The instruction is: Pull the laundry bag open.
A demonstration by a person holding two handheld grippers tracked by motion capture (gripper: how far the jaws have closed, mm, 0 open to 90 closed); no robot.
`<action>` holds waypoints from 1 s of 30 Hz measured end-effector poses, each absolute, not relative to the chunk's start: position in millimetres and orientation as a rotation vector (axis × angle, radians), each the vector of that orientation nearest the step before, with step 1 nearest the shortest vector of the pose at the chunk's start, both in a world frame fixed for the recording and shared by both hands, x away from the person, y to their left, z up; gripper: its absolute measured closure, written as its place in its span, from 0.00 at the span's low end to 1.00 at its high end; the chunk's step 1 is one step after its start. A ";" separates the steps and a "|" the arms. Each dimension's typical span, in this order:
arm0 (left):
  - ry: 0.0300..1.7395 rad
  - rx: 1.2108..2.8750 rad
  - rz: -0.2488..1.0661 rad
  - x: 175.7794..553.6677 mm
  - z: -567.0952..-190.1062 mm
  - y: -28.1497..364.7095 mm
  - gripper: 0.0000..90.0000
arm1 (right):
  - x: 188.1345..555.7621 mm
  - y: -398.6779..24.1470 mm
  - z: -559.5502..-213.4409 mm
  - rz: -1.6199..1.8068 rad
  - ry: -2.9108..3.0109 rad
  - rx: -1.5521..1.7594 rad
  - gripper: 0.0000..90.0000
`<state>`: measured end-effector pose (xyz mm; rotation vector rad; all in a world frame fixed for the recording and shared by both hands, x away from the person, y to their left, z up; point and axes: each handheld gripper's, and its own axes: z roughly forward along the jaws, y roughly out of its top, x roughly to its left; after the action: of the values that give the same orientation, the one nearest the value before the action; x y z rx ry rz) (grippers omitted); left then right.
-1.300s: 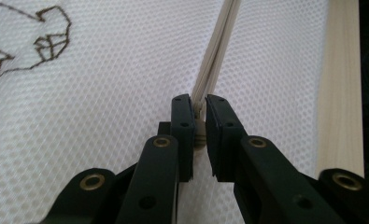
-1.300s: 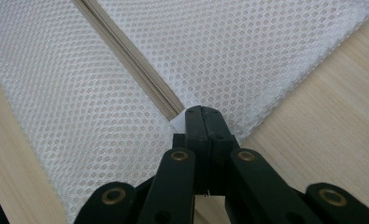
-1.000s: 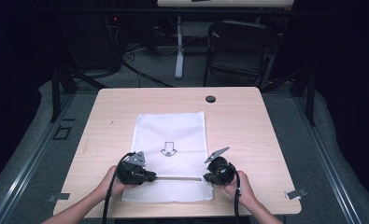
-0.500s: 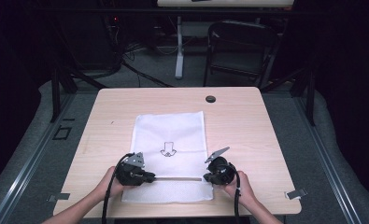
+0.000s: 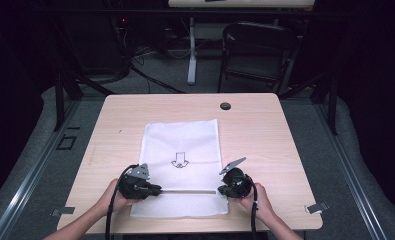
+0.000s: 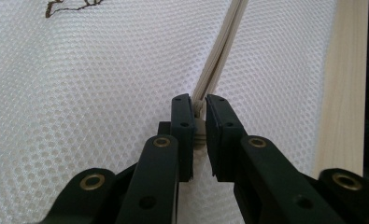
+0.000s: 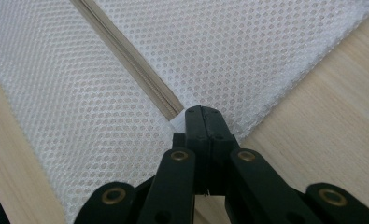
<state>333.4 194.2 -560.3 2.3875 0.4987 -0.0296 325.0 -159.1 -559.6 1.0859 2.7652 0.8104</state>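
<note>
While your left gripper (image 5: 157, 190) clamps zipper pull (image 6: 200, 125) and right gripper (image 5: 219, 190) pinches mesh bag (image 5: 181, 145) edge at near table (image 5: 265, 130) side, black cap (image 5: 225, 106) sits far right, well apart; zipper (image 5: 187, 191) unobstructed.

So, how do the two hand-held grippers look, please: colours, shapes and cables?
Both the left gripper and the right gripper have compact black bodies, each topped by a grey three-cornered plate. A black cable trails from each. Up close, the fingers are flat black blocks on black link arms with brass-coloured rivets. The forearms are bare, with no sleeves.
</note>
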 end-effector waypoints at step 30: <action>0.693 2.372 0.077 328.0 -559.2 258.4 0.92 | 326.9 -157.4 -558.6 0.793 2.778 1.094 1.00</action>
<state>328.0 258.4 -559.2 2.3718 0.6927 0.0766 326.9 -157.4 -558.6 1.0944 2.7781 0.7925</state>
